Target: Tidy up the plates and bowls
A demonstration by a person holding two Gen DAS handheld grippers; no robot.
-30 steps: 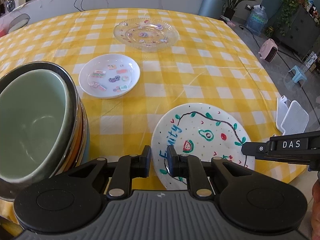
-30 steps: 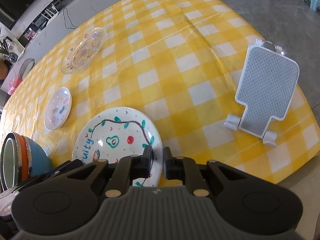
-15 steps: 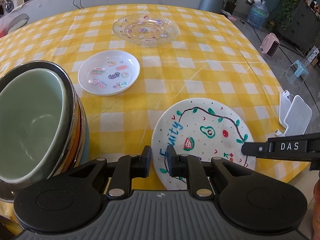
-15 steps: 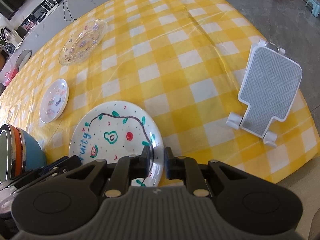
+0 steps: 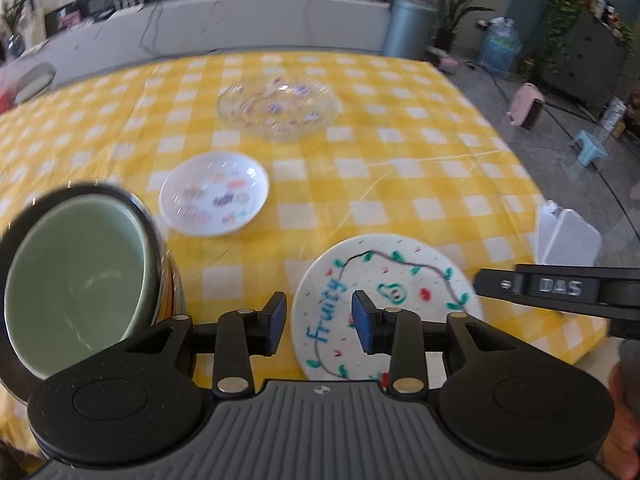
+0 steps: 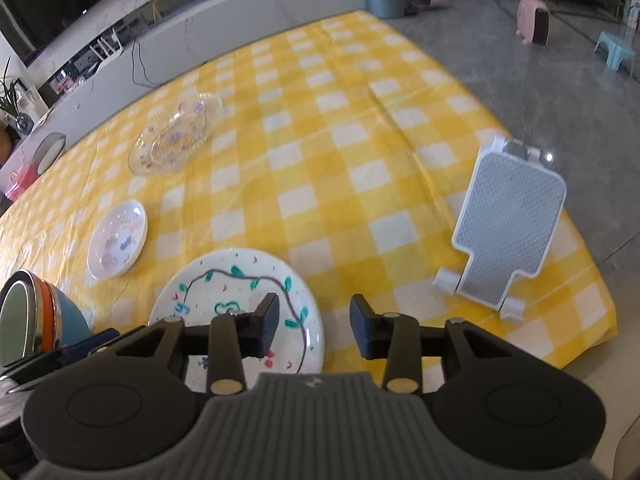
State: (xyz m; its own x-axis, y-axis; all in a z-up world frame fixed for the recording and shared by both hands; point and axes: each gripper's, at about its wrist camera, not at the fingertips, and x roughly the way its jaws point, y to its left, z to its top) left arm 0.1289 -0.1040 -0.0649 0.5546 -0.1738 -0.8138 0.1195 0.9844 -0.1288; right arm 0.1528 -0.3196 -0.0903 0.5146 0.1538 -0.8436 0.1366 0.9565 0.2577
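while both tools hang above the near edge of the worktop (image 5: 400, 168), their jaws have just been spreading apart and nothing sits between the pads of either. the left tool (image 5: 318, 322) hovers over the near-left part of the fruit-painted plate (image 5: 400, 276), which lies flat on the yellow checked cloth close to the near edge. the right tool (image 6: 313, 328) stands spread over that plate's right rim (image 6: 240, 276), one finger above the plate and the other above bare cloth. the stack of nested bowls (image 5: 76, 276), a pale green one innermost inside a metal one, stands at the near-left edge, just beside the painted plate. the small white sticker plate (image 5: 214, 194) lies beyond the bowls, toward the middle of the worktop, and the clear glass plate (image 5: 278, 108) lies farther back, nearer the far edge. the white and grey stand (image 6: 508, 224) rests tilted at the right edge, well apart from the dishes.
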